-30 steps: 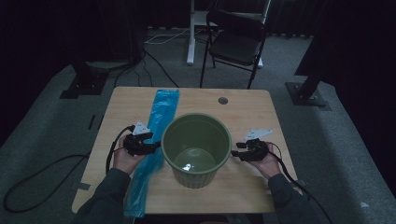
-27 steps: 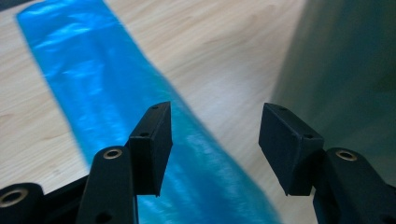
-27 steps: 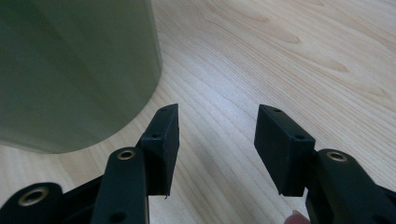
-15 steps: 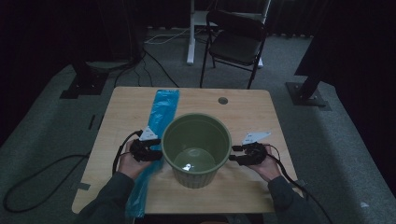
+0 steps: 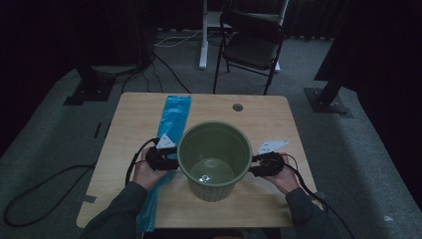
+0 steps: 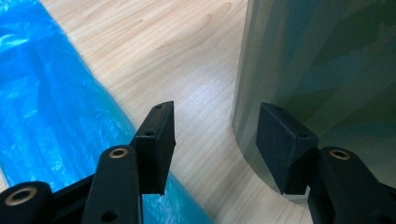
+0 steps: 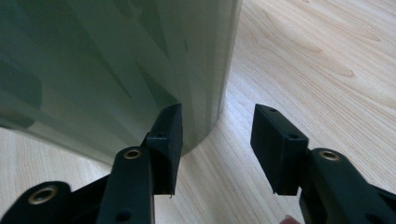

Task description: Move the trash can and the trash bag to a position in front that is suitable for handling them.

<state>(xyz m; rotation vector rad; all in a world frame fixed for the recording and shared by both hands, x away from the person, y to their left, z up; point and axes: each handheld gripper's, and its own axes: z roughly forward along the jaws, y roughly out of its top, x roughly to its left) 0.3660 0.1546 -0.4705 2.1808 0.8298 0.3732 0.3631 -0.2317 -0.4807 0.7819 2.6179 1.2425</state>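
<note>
No text, label, brand, number or sign can be read anywhere: the green bucket (image 5: 214, 159), the blue plastic bag (image 5: 171, 124) and the wooden worktop (image 5: 259, 117) all bear plain, unmarked surfaces, and the dim room behind offers no lettering.

glossy plastic bucket (image 5: 214, 159), matt wood table (image 5: 259, 117)

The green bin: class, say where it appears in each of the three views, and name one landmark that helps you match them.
High view: the green bin stands mid-table, between the two grippers.
Left gripper view: its wall takes up the right side.
Right gripper view: its wall takes up the upper left.
Shared landmark: the pale wooden table, seen beside the bin in all three.
</note>
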